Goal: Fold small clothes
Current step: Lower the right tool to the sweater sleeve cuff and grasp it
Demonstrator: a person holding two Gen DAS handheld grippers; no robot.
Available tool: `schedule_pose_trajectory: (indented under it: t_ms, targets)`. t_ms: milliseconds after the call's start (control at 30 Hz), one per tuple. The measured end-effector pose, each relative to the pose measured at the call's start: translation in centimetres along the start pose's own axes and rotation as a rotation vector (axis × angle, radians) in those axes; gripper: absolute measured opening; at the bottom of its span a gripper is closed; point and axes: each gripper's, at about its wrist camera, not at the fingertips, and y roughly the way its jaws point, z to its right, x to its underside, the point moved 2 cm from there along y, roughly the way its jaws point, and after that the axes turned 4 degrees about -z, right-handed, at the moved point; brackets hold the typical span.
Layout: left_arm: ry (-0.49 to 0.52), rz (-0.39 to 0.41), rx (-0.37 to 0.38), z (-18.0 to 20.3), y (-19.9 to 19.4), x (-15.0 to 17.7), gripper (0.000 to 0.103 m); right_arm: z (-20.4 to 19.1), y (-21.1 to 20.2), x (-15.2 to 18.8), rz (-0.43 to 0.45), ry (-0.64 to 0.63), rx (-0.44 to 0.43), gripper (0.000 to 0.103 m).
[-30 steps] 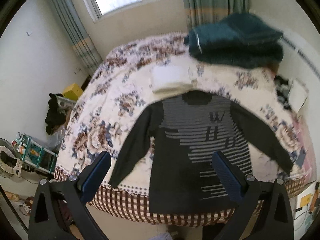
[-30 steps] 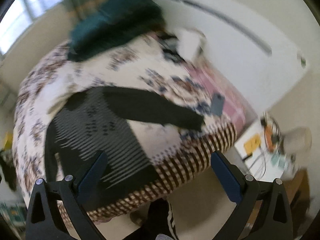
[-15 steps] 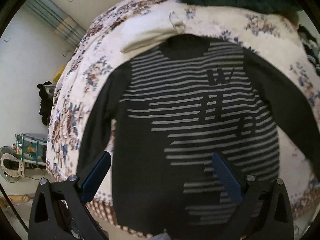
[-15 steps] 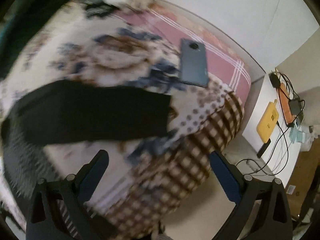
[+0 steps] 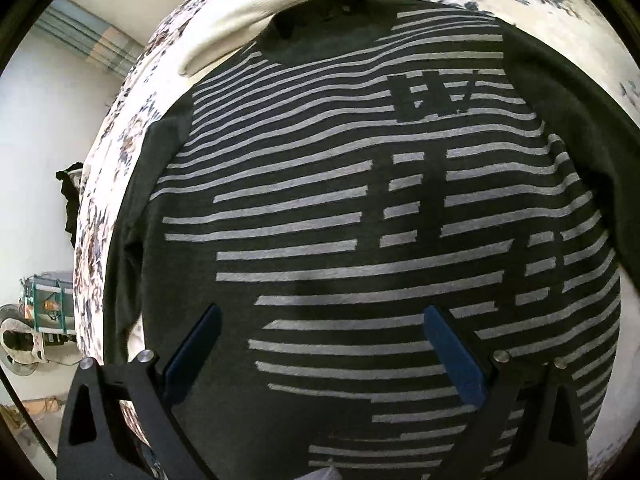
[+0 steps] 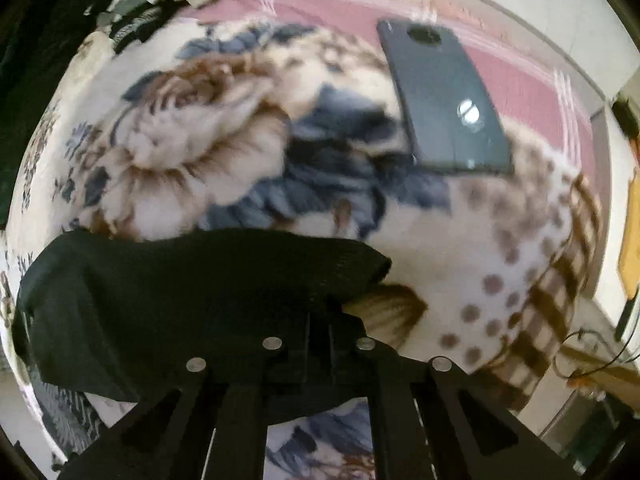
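Note:
A dark sweater (image 5: 320, 200) with grey stripes lies flat, front up, on the floral bed cover (image 5: 116, 152). My left gripper (image 5: 320, 312) hangs open just above the sweater's lower body, its blue pads (image 5: 452, 352) wide apart with only flat cloth between them. In the right wrist view my right gripper (image 6: 320, 312) points down at the sweater's black sleeve (image 6: 180, 280) near its cuff. Its jaws are closing tight, and the fingers meet on the bunched cloth. The fingertips themselves are buried in the fabric.
A dark phone (image 6: 444, 96) lies on the bed cover (image 6: 200, 140) beyond the sleeve, near the pink sheet (image 6: 520, 80). A folded white garment (image 5: 240, 12) sits above the sweater's collar. A small cart (image 5: 44, 304) stands on the floor left of the bed.
Both grippers have dropped close to the bed. The right gripper went from wide open to shut on the sleeve end. The left one stayed open.

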Motion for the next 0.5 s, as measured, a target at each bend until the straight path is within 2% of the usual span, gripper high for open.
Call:
schedule_pose_trajectory:
  t_ms: [100, 133, 200, 267, 333, 367, 400, 467, 500]
  targets:
    - [0.006, 0.009, 0.018, 0.5, -0.4, -0.5, 0.103, 1.5, -2.9, -1.7, 0.128, 0.032, 0.057, 0.006]
    - [0.007, 0.009, 0.022, 0.8, -0.5, -0.7, 0.103, 2.1, -3.2, -2.4, 0.143, 0.046, 0.065, 0.006]
    - [0.012, 0.010, 0.030, 1.3, -0.6, -1.0, 0.103, 2.5, -3.0, -3.8, 0.141, 0.047, 0.081, 0.006]
    - [0.016, 0.007, 0.034, 1.6, -0.6, -1.2, 0.103, 1.8, -1.3, -4.7, 0.057, 0.014, 0.078, 0.007]
    - [0.018, 0.002, 0.039, 1.8, -0.6, -1.3, 0.103, 1.4, 0.0, -4.9, -0.020, 0.000, 0.080, 0.017]
    - [0.019, 0.002, 0.044, 2.0, -0.6, -1.4, 0.103, 1.5, 0.1, -4.8, -0.035, 0.013, 0.078, 0.030]
    - [0.022, 0.003, 0.047, 2.1, -0.6, -1.4, 0.103, 2.1, 0.0, -4.5, -0.033, 0.048, 0.052, 0.049]
    - [0.031, 0.003, 0.047, 2.4, -0.4, -1.4, 0.103, 4.1, -0.9, -3.5, -0.015, 0.166, -0.006, 0.061]
    - [0.033, 0.001, 0.046, 2.5, -0.2, -1.4, 0.103, 5.3, -1.1, -2.7, -0.012, 0.233, -0.039, 0.062]
